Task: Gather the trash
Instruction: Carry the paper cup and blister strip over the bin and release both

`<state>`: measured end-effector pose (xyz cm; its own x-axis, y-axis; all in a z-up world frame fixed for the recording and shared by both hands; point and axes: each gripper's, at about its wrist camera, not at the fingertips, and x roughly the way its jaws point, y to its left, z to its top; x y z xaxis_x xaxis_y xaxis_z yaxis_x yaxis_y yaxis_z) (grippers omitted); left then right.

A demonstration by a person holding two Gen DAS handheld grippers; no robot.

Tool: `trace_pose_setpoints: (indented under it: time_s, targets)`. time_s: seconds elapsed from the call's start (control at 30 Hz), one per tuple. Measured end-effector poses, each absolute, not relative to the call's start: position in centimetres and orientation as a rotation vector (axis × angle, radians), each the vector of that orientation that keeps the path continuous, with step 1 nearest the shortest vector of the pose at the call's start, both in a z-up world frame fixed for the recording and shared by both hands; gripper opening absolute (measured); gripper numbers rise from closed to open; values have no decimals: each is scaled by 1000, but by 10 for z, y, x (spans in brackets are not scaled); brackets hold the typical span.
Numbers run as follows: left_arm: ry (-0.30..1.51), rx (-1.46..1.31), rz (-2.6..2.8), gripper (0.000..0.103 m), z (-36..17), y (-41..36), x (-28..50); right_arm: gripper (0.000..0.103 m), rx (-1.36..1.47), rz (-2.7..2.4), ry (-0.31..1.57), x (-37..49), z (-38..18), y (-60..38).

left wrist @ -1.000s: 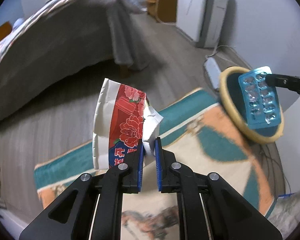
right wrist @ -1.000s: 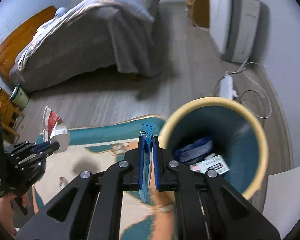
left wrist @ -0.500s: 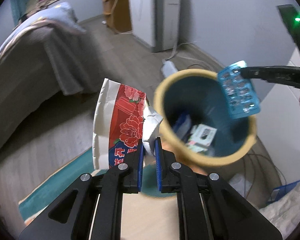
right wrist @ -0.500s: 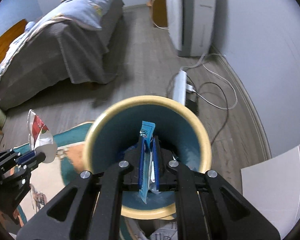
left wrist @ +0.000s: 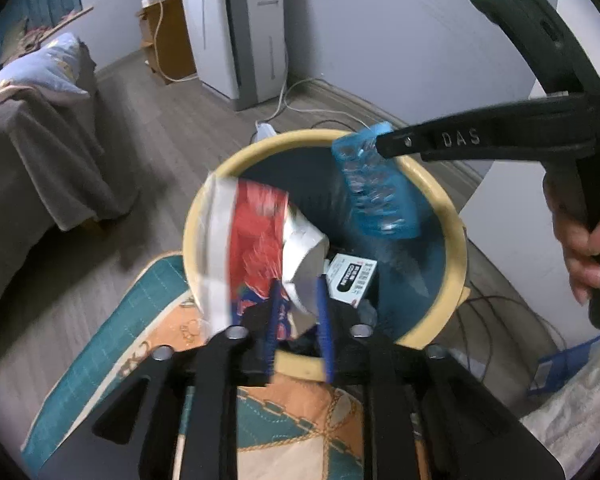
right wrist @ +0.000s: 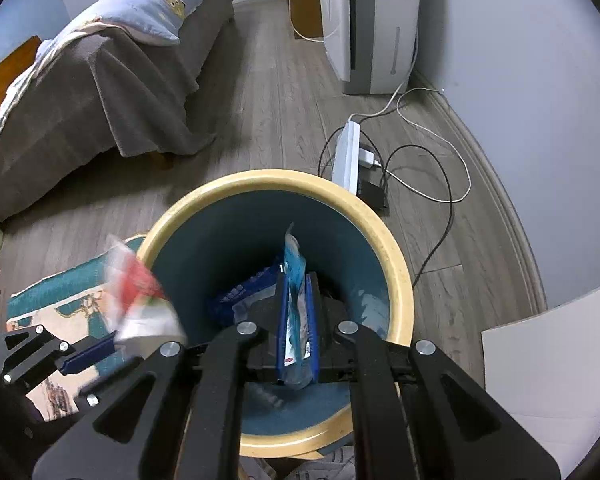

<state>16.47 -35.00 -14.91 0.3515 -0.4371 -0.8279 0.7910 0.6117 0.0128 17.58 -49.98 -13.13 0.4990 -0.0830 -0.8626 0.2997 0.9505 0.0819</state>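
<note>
A teal waste bin with a yellow rim (left wrist: 300,136) (right wrist: 268,178) stands on the floor below both grippers. My left gripper (left wrist: 298,320) (right wrist: 92,354) hangs over its near rim with its jaws opening. The crushed red and white paper cup (left wrist: 256,240) (right wrist: 140,304) is still between the pads, blurred and slipping loose over the bin's mouth. My right gripper (right wrist: 296,320) (left wrist: 380,146), held by a hand (left wrist: 576,236), is shut on a blue blister pack (right wrist: 294,276) (left wrist: 380,192) that hangs inside the bin's opening.
A white box (left wrist: 350,278) and a blue packet (right wrist: 240,296) lie in the bin. A patterned rug (left wrist: 140,320) reaches the bin's base. A power strip with cables (right wrist: 348,152), a white appliance (right wrist: 372,20) and a bed (right wrist: 100,80) stand around.
Both grippers swung from above the rug to above the bin's mouth. The left jaws have parted and the cup now shows blurred. The right gripper still holds the blister pack.
</note>
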Motion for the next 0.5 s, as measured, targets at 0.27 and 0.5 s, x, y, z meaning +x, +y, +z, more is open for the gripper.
trace_pose_setpoints:
  time_s: [0.27, 0.5]
  targets:
    - [896, 459, -812, 60, -149, -344, 166, 10, 251, -272, 1034, 174, -135, -513]
    - [843, 421, -776, 88, -113, -328, 150, 27, 296, -251, 996, 144, -94, -508]
